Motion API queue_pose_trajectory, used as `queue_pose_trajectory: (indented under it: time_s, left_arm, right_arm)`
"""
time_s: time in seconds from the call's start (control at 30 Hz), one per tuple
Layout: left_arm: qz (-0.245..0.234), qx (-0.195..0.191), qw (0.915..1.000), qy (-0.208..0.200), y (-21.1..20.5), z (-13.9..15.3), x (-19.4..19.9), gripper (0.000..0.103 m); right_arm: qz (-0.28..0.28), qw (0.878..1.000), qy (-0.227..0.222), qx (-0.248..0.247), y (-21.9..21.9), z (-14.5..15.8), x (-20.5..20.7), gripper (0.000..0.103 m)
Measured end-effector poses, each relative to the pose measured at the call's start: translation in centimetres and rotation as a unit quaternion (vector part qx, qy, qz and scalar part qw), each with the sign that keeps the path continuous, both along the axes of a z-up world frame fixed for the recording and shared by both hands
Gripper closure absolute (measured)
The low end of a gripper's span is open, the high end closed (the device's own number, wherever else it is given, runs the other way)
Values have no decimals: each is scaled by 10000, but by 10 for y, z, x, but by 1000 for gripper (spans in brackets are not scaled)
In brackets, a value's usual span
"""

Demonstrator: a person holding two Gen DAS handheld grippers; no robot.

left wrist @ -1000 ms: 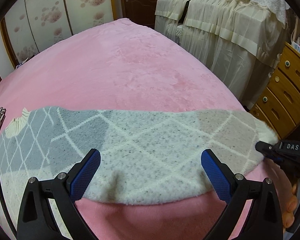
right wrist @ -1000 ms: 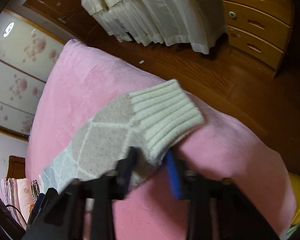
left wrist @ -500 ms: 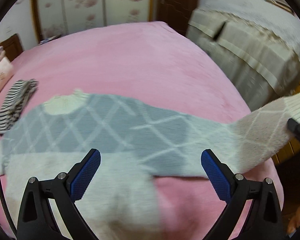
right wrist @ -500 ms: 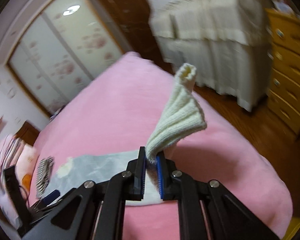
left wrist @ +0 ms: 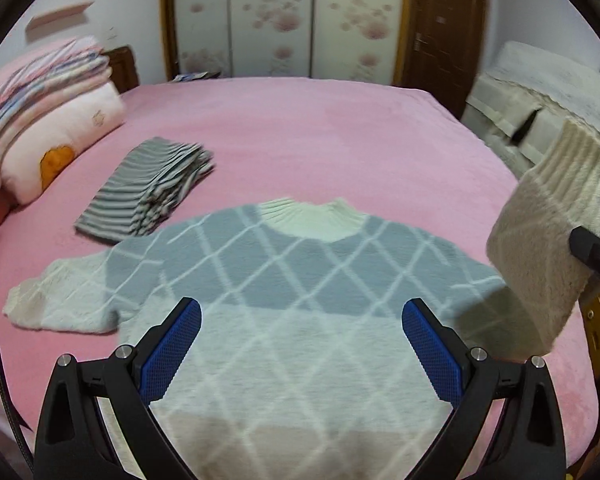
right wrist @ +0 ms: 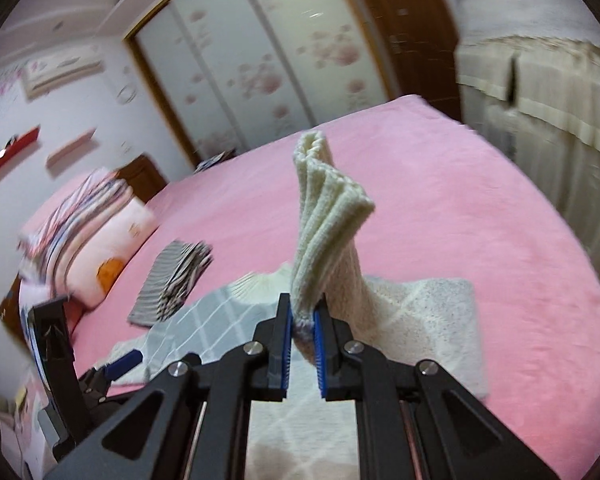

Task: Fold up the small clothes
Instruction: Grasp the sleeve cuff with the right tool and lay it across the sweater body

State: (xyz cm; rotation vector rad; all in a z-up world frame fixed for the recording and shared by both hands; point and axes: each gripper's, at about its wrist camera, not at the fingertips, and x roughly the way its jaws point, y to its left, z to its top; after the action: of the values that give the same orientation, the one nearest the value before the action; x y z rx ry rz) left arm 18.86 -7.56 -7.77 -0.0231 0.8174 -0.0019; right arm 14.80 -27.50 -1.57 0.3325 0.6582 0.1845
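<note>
Grey-and-cream diamond-knit sweater: hem cut off by lower frame edge, behind gripper frames. Folded striped grey-white garment and stacked pink bedding motion-blurred; details unreadable.

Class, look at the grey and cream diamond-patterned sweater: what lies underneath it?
The diamond-patterned sweater lies flat on the pink plush bedspread, which shows all around it. Its right sleeve is lifted, pinched in the right gripper. Whatever is under the body is covered.

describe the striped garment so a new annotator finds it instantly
Start at the pink bed. Between the pillow stack at its head and the spread diamond-pattern sweater lies the folded striped garment. It alone has narrow grey-and-white stripes, and it is already folded.
</note>
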Motion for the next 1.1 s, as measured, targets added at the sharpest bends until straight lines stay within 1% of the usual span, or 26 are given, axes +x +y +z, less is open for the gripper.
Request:
queue_pose_trajectory:
  time_s: [0.13,0.23,0.3,0.37,0.53,0.57,0.67,0.73,0.77,0.8,0.87,0.93,1.07,1.1]
  left_arm:
    - [319,-143,9992,198,47,-20,0,3]
    - [539,-278,9974,377,76,-38,2,3]
    - [641,-380,9962,455,93,-47,-2,3]
    - [731,-439,9952,478,104,-54,-3,3]
    - [840,-672,9929,507,129,-64,-2,3]
    - [838,-711,9927,498,132,-64,-2,3]
    - [801,-734,9929,477,137,-67,-2,3]
    - [754,-755,9928,544,137,-70,-1,3]
    - [743,-805,9923,580,138,-72,-1,3]
    - [756,-847,9917,609,139,-74,0,3]
    - [766,-979,9899,677,143,-77,1,3]
    - [704,-1142,9879,784,145,-82,2,3]
    - [598,-1288,9860,870,144,-87,3,3]
    - [556,-1317,9858,885,143,-87,3,3]
  right_arm:
    - [365,9987,226,-286,49,-20,17,93]
    - [565,9958,500,-521,86,-46,30,93]
    - [648,9933,690,-657,102,-65,37,93]
    - [749,9899,915,-785,120,-88,41,93]
    - [940,9817,1241,-1096,147,-125,49,92]
    - [985,9795,1283,-1204,154,-131,49,90]
    - [1021,9747,1357,-1456,167,-143,49,86]
    - [1087,9718,1445,-1513,174,-150,48,79]
    - [1120,9711,1488,-1490,176,-153,46,73]
    - [1147,9710,1495,-1468,177,-153,45,68]
    - [1206,9712,1459,-1446,180,-154,40,62]
    - [1252,9719,1350,-1466,180,-150,30,59]
    - [1243,9738,1202,-1475,175,-140,12,55]
    - [1204,9747,1176,-1471,171,-138,6,53]
